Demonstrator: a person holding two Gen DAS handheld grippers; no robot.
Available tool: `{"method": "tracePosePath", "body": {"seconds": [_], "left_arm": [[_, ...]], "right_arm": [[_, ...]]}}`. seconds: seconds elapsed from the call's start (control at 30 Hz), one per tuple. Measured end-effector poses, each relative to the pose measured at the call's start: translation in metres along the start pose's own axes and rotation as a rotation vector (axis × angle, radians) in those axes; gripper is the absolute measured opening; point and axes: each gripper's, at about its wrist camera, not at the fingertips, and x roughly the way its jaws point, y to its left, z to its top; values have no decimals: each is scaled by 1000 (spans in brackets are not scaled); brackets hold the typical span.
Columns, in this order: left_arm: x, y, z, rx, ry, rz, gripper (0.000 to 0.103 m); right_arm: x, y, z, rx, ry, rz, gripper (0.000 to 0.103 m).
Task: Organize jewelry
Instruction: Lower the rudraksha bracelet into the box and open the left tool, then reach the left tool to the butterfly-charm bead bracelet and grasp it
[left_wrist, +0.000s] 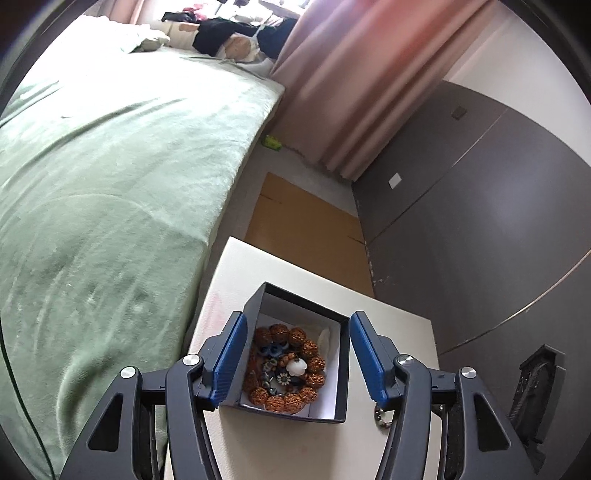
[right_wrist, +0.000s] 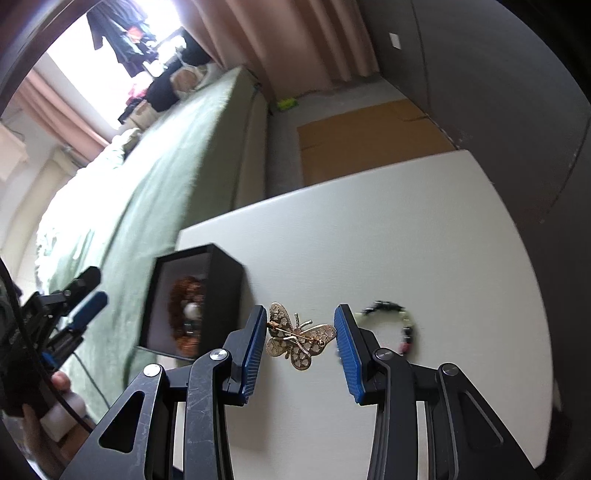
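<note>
Left wrist view: your black box (left_wrist: 295, 354) sits low in the middle of the frame on the white table (left_wrist: 399, 354), holding a brown bead bracelet (left_wrist: 286, 369) with a white charm and small flower beads at its centre. Your left gripper (left_wrist: 297, 360) stands open, its blue pads on either side of the box and clear of its walls, gripping nothing. A short bead chain (left_wrist: 382, 415) peeks out beside the right pad.

In the right wrist view, a gold butterfly brooch (right_wrist: 299, 339) spans the gap between your right gripper's (right_wrist: 301, 349) pads, pin side up; its wingtips reach both pads, so it looks held. The box (right_wrist: 192, 299) stands at centre left. A dark and pale bead bracelet (right_wrist: 395, 325) lies on the table behind the right finger. Your left gripper (right_wrist: 79, 306) shows at the left edge, with a hand (right_wrist: 40, 417) below.

A green bed cover (left_wrist: 103, 184), pink curtains (left_wrist: 351, 85) and brown cardboard (left_wrist: 306, 232) fill the surroundings. No writing or label is readable anywhere.
</note>
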Motion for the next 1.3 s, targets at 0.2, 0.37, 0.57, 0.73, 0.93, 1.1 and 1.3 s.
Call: {"method": "tracePosePath", "body": {"seconds": [0.2,0.37,0.57,0.73,0.93,1.1,1.3], "left_arm": [[-13,11,3,-30,-20,3,59],[-19,19,8,-55,-32,1,59],[-26,43,18,-121,-56,18,59],[-27,52,21,-147,-55,32,59],[-19,37,16,-102,-25,17,59],[-16,21,10,-65,-13,0,59],[-7,-7,-1,1,20,-26,59]], "right_arm": [[-1,30,-4,-11,-22,125,39],[16,51,-3,-16,-1,192,39],[38,72,-1,-16,32,308,39],[54,82,-2,-25,74,374,58],[45,65,-3,-6,61,307,58],[20,48,-2,-18,19,253,60],[-10,8,1,17,-10,124,62]]}}
